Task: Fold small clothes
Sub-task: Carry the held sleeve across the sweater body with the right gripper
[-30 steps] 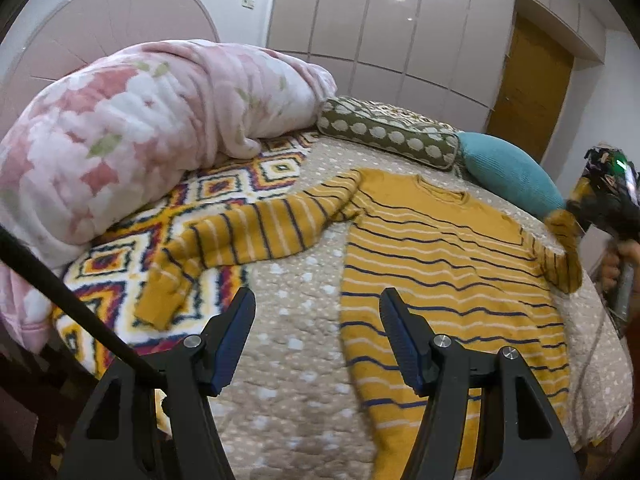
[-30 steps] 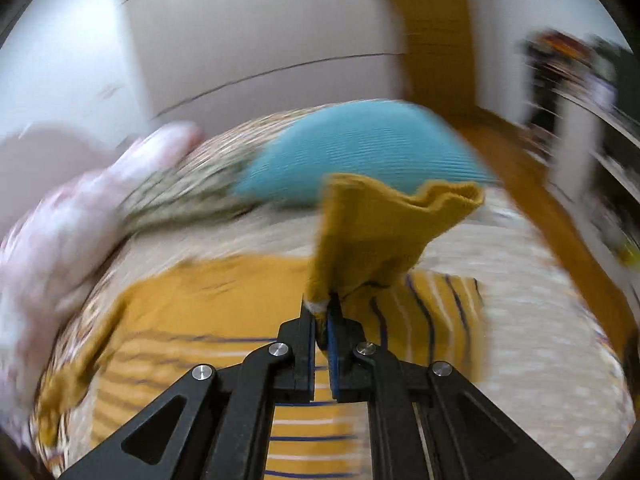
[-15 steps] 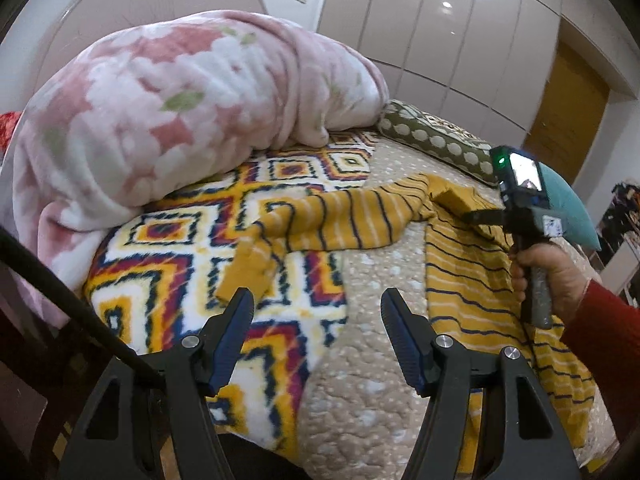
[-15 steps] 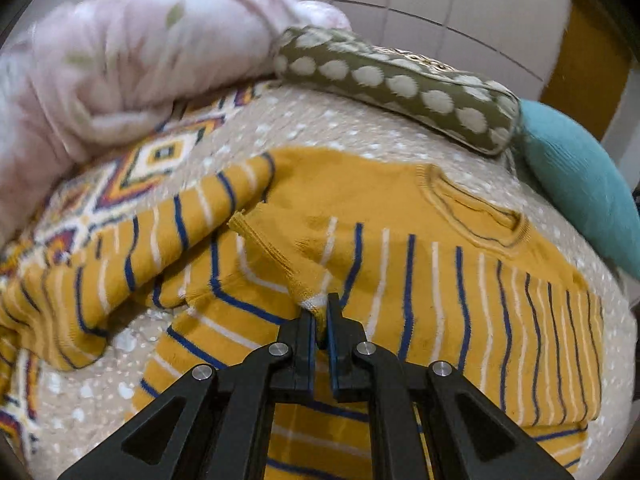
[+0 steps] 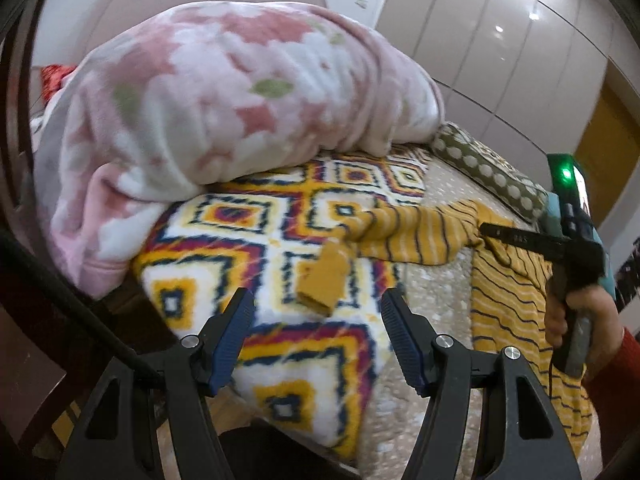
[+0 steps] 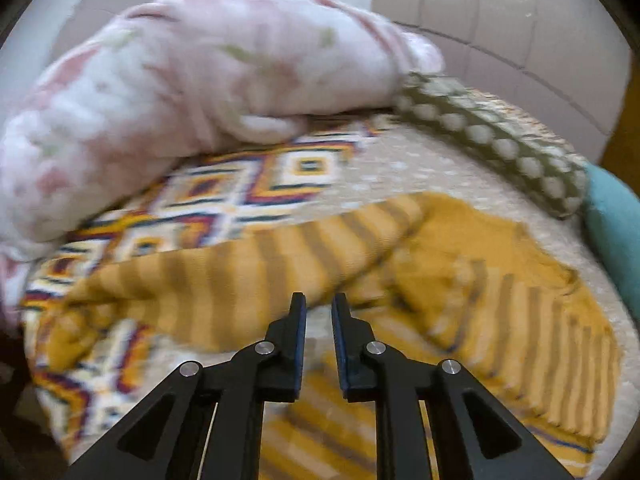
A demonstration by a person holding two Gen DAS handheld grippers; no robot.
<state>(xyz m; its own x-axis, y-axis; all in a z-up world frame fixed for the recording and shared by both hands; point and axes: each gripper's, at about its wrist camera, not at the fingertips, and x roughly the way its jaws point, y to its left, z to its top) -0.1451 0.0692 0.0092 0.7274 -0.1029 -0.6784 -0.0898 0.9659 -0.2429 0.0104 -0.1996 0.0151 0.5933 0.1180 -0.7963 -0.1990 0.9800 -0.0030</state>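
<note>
The yellow striped sweater point(image 5: 416, 236) is a ribbed knit, matt and slightly fuzzy. Under its sleeve lies a plush, deep-piled geometric blanket point(image 5: 256, 248), and to the right a flatter, quilted beige bedspread point(image 5: 428, 320) with pale dots. The pink floral blanket point(image 5: 224, 92) at the far left looks thick, soft fleece. The left gripper point(image 5: 316, 320) is matt black plastic with ridged blue pads point(image 5: 234, 328) and shiny metal pins. The far wardrobe doors point(image 5: 500, 40) are smooth and glossy.
</note>
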